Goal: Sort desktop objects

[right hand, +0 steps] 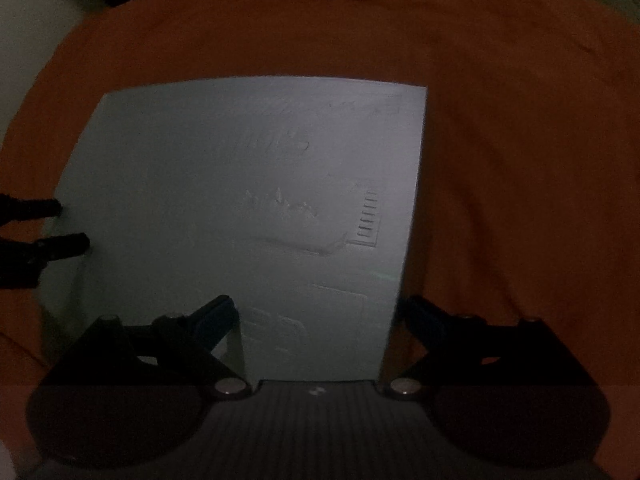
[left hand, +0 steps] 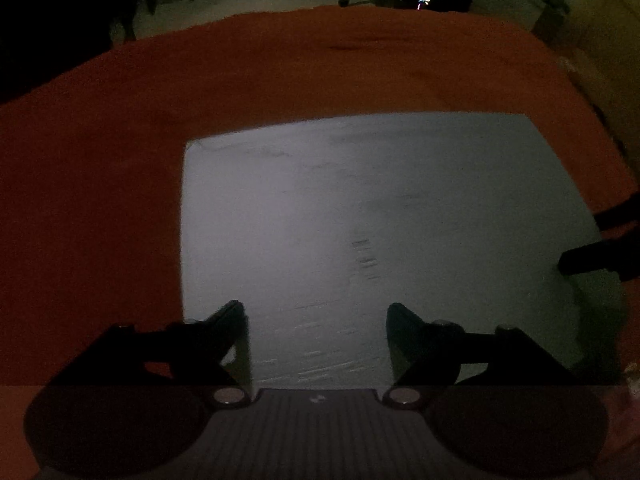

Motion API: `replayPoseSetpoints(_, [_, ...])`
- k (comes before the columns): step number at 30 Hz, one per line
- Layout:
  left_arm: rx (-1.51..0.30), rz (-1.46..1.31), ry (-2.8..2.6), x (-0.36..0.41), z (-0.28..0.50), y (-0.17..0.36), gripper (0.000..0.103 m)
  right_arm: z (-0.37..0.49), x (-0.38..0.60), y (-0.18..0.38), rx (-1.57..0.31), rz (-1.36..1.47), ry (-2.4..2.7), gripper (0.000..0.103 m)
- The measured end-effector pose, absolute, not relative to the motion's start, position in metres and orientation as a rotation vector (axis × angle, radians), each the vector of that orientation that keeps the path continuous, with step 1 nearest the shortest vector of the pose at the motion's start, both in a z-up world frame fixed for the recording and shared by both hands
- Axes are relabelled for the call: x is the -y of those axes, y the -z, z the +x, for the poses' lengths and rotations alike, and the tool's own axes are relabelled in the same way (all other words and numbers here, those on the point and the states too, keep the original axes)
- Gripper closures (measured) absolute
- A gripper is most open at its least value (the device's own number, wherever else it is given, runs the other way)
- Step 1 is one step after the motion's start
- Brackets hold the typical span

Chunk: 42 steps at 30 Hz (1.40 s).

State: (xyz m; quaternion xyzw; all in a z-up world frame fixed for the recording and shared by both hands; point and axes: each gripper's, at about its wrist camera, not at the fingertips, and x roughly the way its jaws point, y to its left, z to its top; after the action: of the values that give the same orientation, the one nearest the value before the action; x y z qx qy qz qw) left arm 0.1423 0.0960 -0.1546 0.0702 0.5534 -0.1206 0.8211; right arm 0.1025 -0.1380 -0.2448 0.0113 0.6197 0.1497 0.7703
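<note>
Sheet (left hand: 380, 208) lies flat under both gaping claws, left (left hand: 316, 312) and right (right hand: 320, 308).

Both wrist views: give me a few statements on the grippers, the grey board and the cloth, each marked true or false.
1. The left gripper is open with nothing between its fingers. True.
2. The right gripper is shut on a pen. False: it is open and holds nothing.
3. The grey board lies on an orange cloth. True.
4. Several objects sit on the board. False: no objects show on it, only faint marks.
5. Each view shows the other gripper's fingertips at its edge. True.
</note>
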Motion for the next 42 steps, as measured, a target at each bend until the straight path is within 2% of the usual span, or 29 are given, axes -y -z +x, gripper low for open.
replayPoseSetpoints(3, [-1.163, 0.097, 0.224, -0.114, 0.148, 0.156, 0.034, 0.111, 0.141, 0.248, -1.358, 0.049, -0.32, 0.006])
replayPoseSetpoints(5, [-1.16, 0.072, 0.181, -0.13, 0.15, 0.16, 0.026, 0.114, 0.142, 0.247, -1.37, 0.071, -0.317, 0.006])
replayPoseSetpoints(8, [-1.175, 0.023, 0.155, -0.152, 0.162, 0.171, 0.019, 0.108, 0.142, 0.241, -1.373, 0.079, -0.32, 0.006])
replayPoseSetpoints(12, [-1.209, -0.137, 0.223, -0.168, 0.167, 0.181, 0.021, 0.1, 0.156, 0.233, -1.373, 0.084, -0.328, 0.006])
replayPoseSetpoints(26, [-1.268, 0.013, 0.266, -0.141, 0.124, 0.173, 0.021, 0.074, 0.156, 0.235, -1.458, 0.084, -0.317, 0.005])
replayPoseSetpoints(31, [-1.244, 0.027, 0.212, -0.126, 0.102, 0.191, 0.02, 0.06, 0.147, 0.248, -1.526, 0.055, -0.299, 0.005])
replayPoseSetpoints(33, [-1.233, 0.019, 0.196, -0.123, 0.102, 0.195, 0.019, 0.049, 0.143, 0.25, -1.5, 0.042, -0.283, 0.0])
replayPoseSetpoints(37, [-1.224, 0.016, 0.163, -0.11, 0.096, 0.194, 0.019, 0.047, 0.145, 0.244, -1.452, 0.094, -0.221, 0.0])
replayPoseSetpoints(39, [-1.206, 0.009, 0.165, -0.099, 0.09, 0.185, 0.013, 0.048, 0.147, 0.237, -1.437, 0.11, -0.188, 0.003])
replayPoseSetpoints(41, [-1.161, -0.011, 0.157, -0.089, 0.083, 0.168, 0.0, 0.046, 0.146, 0.225, -1.407, 0.109, -0.166, 0.003])
replayPoseSetpoints(42, [-1.136, -0.019, 0.141, -0.085, 0.082, 0.159, 0.0, 0.045, 0.144, 0.215, -1.387, 0.107, -0.157, 0.003])
